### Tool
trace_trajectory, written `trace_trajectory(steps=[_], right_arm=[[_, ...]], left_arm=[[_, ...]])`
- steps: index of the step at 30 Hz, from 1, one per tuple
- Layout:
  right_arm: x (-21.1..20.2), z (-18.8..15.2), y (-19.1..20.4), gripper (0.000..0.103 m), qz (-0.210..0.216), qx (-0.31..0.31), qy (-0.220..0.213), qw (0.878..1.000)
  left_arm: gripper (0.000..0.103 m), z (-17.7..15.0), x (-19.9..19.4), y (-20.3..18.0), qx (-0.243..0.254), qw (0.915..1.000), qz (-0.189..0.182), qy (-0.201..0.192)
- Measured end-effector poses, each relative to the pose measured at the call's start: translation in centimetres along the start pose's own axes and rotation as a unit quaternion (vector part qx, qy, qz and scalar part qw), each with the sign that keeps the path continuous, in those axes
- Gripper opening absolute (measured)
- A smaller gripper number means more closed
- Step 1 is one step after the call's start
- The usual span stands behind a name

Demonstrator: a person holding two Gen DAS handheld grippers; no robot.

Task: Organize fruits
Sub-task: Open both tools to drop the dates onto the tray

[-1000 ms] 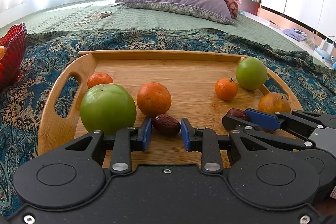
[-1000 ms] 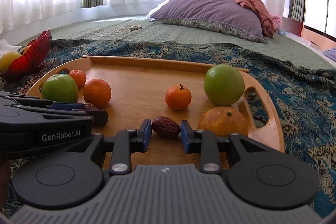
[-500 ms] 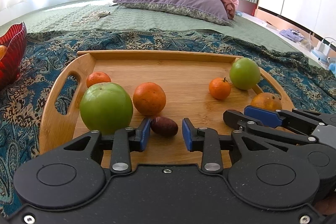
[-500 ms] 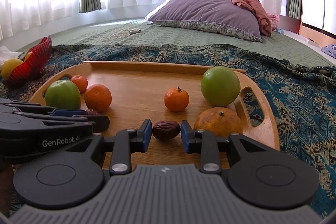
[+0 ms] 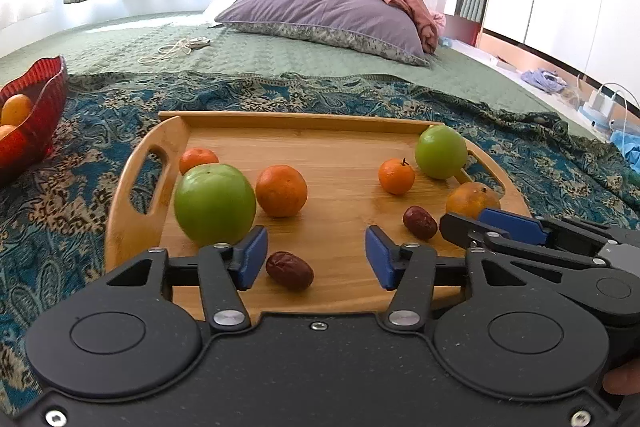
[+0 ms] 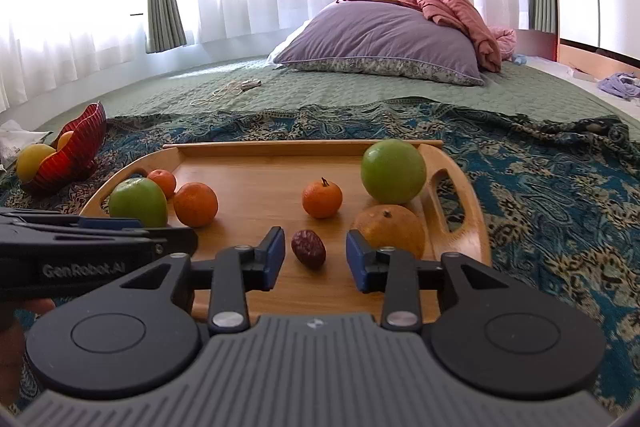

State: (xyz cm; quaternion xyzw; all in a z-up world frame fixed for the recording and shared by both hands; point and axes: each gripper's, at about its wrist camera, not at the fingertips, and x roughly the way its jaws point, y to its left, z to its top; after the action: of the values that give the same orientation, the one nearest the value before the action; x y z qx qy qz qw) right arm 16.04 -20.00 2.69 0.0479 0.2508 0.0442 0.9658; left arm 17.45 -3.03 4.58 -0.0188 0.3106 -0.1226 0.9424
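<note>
A wooden tray (image 5: 312, 123) on the bed holds the fruit. On its left lie a green apple (image 5: 215, 203), an orange (image 5: 281, 190) and a small mandarin (image 5: 197, 159). On its right lie a green apple (image 6: 393, 171), a small mandarin (image 6: 322, 197) and an orange (image 6: 390, 229). My left gripper (image 5: 316, 261) is open; a dark red date (image 5: 289, 270) lies on the tray between its fingers, nearer the left one. My right gripper (image 6: 316, 259) is open around a second date (image 6: 308, 249), which lies on the tray.
A red ribbed bowl (image 6: 78, 151) with yellow and orange fruit stands left of the tray on the patterned blue cloth (image 6: 560, 195). A purple pillow (image 6: 380, 41) and a pink blanket lie at the back. A cord (image 5: 176, 49) lies on the green bedspread.
Both grippers have opened and let go of their dates, which now lie on the tray. Both have drawn back a little.
</note>
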Motion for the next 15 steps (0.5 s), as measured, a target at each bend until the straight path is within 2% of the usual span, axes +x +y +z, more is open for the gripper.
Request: trace_trajectory(steps=[9, 15], right_arm=[[-2.0, -1.0, 0.1, 0.061, -0.011, -0.012, -0.001, 1.000], [-2.9, -1.9, 0.3, 0.065, -0.015, -0.022, 0.003, 1.000]], left_arm=[[0.062, -1.5, -2.0, 0.4, -0.008, 0.9999, 0.010, -0.001], [0.064, -2.7, -2.9, 0.9, -0.013, 0.9997, 0.022, 0.002]])
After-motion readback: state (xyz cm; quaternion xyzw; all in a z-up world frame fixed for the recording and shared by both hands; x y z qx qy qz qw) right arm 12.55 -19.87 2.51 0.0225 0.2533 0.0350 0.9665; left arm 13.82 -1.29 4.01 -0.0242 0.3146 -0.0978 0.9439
